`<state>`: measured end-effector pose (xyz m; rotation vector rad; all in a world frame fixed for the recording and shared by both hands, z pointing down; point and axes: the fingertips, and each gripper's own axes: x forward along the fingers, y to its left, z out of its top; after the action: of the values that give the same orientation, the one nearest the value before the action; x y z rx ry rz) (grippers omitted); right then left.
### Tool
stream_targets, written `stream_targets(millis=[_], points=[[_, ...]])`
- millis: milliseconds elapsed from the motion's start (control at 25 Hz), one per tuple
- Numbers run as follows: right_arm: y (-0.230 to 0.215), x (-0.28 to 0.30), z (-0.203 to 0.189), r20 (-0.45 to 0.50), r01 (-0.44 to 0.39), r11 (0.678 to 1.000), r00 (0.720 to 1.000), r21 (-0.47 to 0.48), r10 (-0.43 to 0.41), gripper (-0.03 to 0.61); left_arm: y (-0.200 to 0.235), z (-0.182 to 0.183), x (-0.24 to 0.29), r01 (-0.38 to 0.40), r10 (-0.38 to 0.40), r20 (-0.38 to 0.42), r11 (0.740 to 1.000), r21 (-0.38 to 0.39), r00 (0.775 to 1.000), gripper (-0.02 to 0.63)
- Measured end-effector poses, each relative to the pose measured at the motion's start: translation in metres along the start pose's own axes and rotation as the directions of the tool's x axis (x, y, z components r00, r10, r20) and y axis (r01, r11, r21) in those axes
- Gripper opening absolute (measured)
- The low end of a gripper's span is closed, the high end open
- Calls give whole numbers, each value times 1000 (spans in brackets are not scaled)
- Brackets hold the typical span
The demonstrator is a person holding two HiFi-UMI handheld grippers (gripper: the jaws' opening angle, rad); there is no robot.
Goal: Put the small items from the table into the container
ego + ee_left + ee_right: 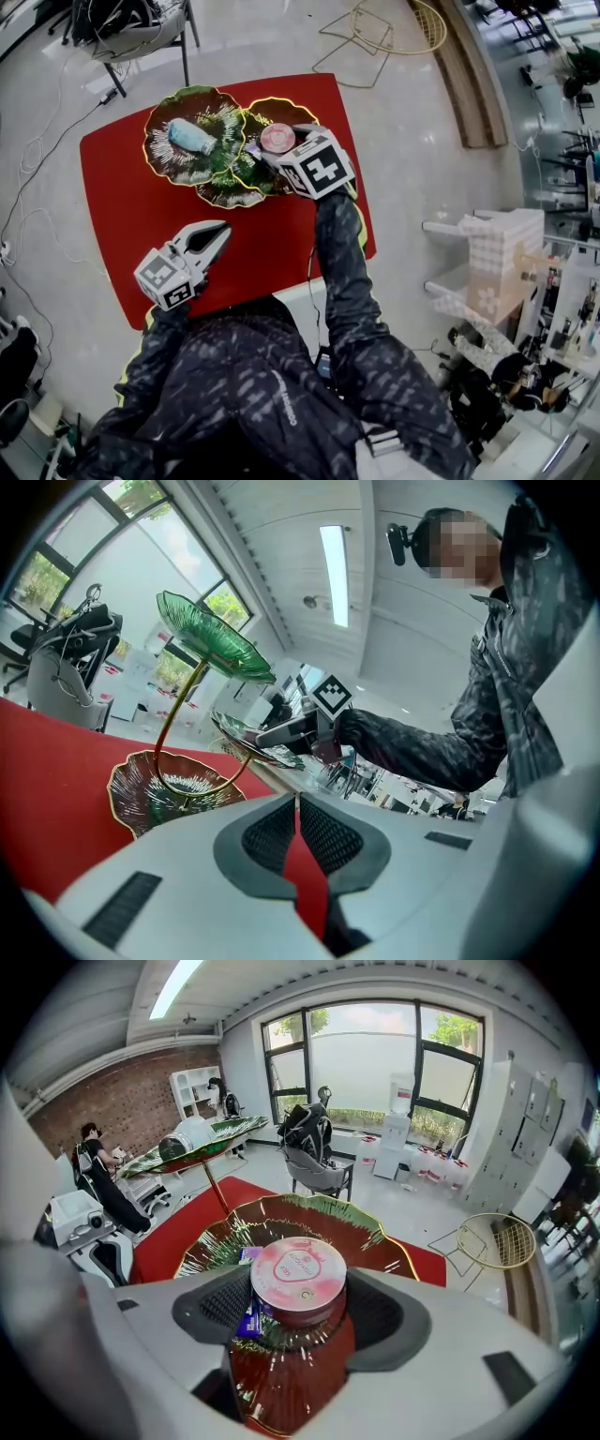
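Right now the job looks close to a release, going by how things lie.

- The right gripper (281, 150) has its jaws closed on a round pink tin (298, 1274), one pad against each side of the tin wall.
- The tin is level with its lid up, so its axis is upright and no turning looks needed.
- It sits directly over the reddish leaf-shaped dish (375, 1232) of the tiered stand, so the way to go is straight down. Whether its base already touches the dish I cannot tell.
- A small blue packet (246, 1318) lies in that dish, partly under the tin's left edge. My guess is the tin could settle crooked on it.
- The left gripper (220, 232) is empty, with its jaws together. It hangs over the red table (122, 206) near the person's body, well apart from the stand, so the right one is plainly the nearer.
- A pale blue item (191, 137) already lies in the upper green dish (164, 159).
- No other loose item shows on the table in the head view.
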<state>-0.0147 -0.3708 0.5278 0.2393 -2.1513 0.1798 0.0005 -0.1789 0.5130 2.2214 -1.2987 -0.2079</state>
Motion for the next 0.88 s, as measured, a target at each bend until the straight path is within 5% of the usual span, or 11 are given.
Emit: stream_targets(millis=[880], points=[[13,-28,3,69,76,992,995,-101,-69,316,-15,-4,-4,-3,3,5,1000,20,1000,12]])
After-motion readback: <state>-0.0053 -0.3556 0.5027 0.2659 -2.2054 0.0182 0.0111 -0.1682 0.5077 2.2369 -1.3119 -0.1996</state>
